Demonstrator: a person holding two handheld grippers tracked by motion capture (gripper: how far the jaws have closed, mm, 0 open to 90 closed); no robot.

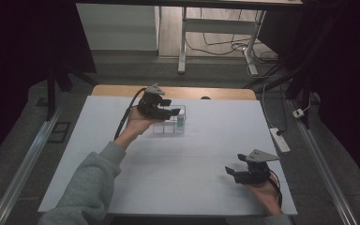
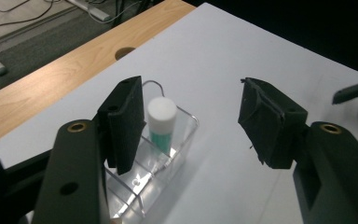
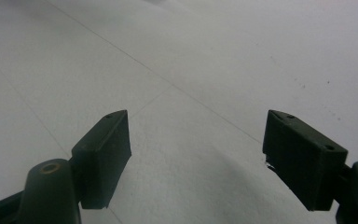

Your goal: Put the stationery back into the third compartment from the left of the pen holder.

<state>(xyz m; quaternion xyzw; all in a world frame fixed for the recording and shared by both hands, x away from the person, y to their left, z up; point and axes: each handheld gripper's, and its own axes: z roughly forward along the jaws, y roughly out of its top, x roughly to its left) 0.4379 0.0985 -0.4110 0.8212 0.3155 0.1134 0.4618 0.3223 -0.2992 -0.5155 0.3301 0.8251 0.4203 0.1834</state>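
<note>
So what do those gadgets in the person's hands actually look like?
Each is a black hand-held tool with two blocky black jaws and brass-coloured pivot pins. The left gripper and the right gripper each carry a grey three-cornered plate on top. A black cable trails from the left one. The sleeve is grey.

A clear plastic rack with small divided compartments (image 2: 177,140) sits on the white table cover, near the far wooden edge. In its end compartment stands a little tube with a white cap and green body (image 2: 161,122), upright, its cap poking above the rack's rim.
</note>
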